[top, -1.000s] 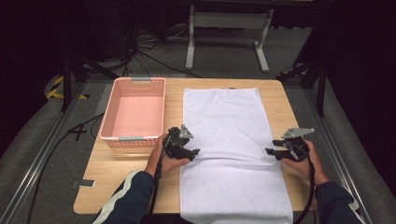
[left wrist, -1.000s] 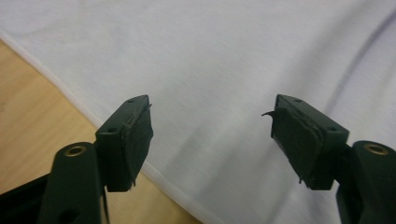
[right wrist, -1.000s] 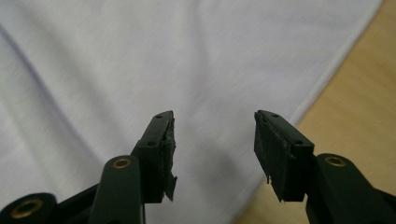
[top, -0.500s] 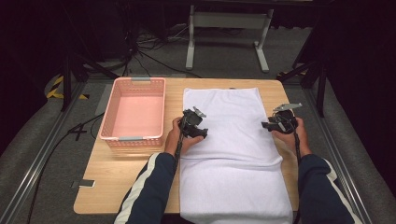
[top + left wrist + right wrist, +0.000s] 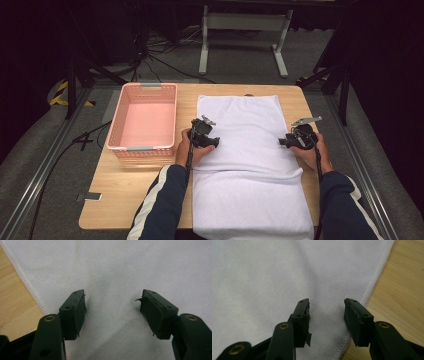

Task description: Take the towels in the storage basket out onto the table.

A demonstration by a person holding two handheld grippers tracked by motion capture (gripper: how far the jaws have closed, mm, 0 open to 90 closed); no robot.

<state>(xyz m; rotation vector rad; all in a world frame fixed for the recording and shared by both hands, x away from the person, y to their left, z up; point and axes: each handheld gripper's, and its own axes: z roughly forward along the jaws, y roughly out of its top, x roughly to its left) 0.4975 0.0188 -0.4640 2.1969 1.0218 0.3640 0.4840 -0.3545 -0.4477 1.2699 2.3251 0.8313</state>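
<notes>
Left gripper [image 5: 112,312]: jaws apart, just been closing, nothing gripped, only towel [image 5: 130,267] beneath them, near its hemmed edge. Right gripper [image 5: 326,320]: jaws apart, narrower, nothing between, over the towel's opposite edge. Towel lies flat on the surface [image 5: 150,195], near end overhanging. Pink basket [image 5: 116,131] stands beside it, left.

A towel [image 5: 250,165] lies on the table [image 5: 140,200], running from near the far edge to over the near edge, right of the table's middle. A basket [image 5: 145,122] stands just left of the towel, toward the far left corner. The left hand-held gripper [image 5: 216,142] sits at the towel's left edge, the right hand-held gripper [image 5: 281,142] at its right edge, well apart, both about midway along the towel.
</notes>
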